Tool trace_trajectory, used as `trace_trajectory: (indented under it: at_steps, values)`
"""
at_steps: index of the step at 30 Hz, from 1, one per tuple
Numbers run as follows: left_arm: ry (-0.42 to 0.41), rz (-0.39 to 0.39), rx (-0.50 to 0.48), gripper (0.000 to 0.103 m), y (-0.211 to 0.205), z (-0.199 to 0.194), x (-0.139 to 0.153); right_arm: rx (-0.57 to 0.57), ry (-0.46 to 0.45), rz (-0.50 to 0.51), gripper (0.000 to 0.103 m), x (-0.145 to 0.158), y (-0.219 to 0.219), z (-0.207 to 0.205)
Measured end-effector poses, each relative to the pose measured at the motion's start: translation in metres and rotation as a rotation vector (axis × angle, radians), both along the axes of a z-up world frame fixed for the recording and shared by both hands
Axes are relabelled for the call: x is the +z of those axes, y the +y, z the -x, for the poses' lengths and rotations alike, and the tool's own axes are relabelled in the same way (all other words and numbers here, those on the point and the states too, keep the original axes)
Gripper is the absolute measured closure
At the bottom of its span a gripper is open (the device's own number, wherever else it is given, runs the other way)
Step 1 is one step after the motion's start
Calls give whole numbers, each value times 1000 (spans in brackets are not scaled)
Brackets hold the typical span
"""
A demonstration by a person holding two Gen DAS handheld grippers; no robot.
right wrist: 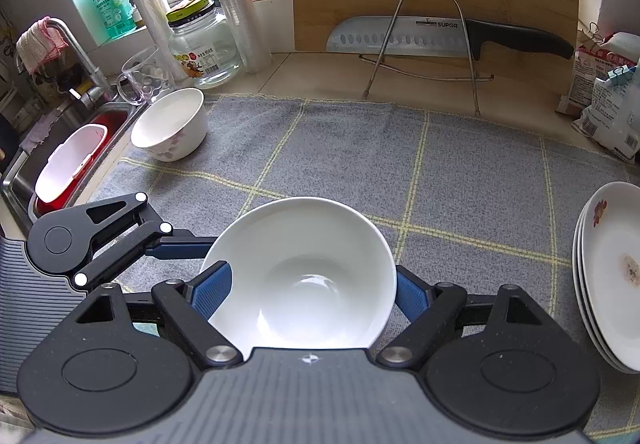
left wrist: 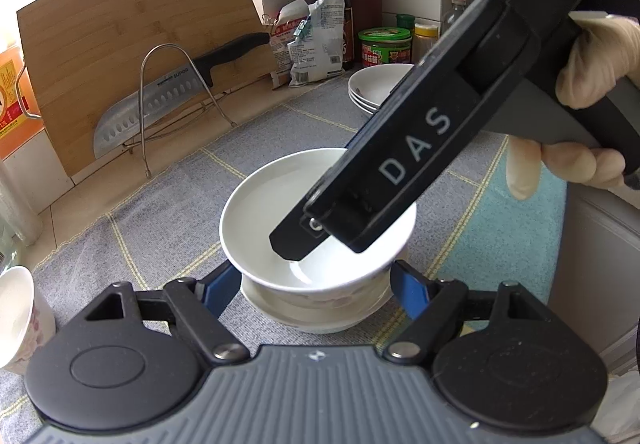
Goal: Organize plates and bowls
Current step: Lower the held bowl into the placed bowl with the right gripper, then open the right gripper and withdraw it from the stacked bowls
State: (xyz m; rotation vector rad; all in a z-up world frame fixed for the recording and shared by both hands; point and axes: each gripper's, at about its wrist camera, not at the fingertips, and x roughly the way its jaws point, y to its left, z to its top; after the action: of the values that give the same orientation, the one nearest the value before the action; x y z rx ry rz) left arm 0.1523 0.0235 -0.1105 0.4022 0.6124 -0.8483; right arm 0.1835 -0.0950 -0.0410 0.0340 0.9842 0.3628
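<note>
Two bowls sat nested near the middle of the grey mat (right wrist: 460, 180), the white top bowl (left wrist: 280, 212) resting inside a lower bowl (left wrist: 320, 318). Both tools met there: the right gripper (right wrist: 308, 292) pinched the top bowl across its rim, apparently to seat it, while the left gripper (left wrist: 316, 288) straddled the lower one, its blue pads (left wrist: 218, 290) just beside the wall, though I could not tell whether they pressed it, likely steadying it

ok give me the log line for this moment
stage: stacking | right gripper: shut on top bowl | left gripper: shut on lower bowl | top bowl: nested in lower bowl, over mat
</note>
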Motion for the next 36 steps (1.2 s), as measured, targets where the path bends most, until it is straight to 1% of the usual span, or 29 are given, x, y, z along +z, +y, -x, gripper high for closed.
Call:
trace_trajectory:
  at_steps: [11,18,26,28,29,30,31,36]
  values:
    - [17,0,-2,22,1,-3,0,-5,2,2,14,-4,0,-2]
    - [50,9,2,21,1,-8,-1,-4,4,2,14,-6,1,-2]
    - [83,17,5,17,1,-12,-3,0,7,-3,14,-9,0,-2]
    - [74,22,7,13,3,-11,-2,3,8,0,10,-9,1,-1]
    - [64,24,6,11,3,-10,-1,6,2,0,6,-8,1,0]
    - [55,26,3,10,5,-9,1,8,-4,-2,2,-7,1,1]
    - [53,28,3,10,6,-8,2,10,-10,-4,1,-6,1,2]
    - [60,38,14,10,14,-3,6,-7,-28,2,0,-3,-2,7]
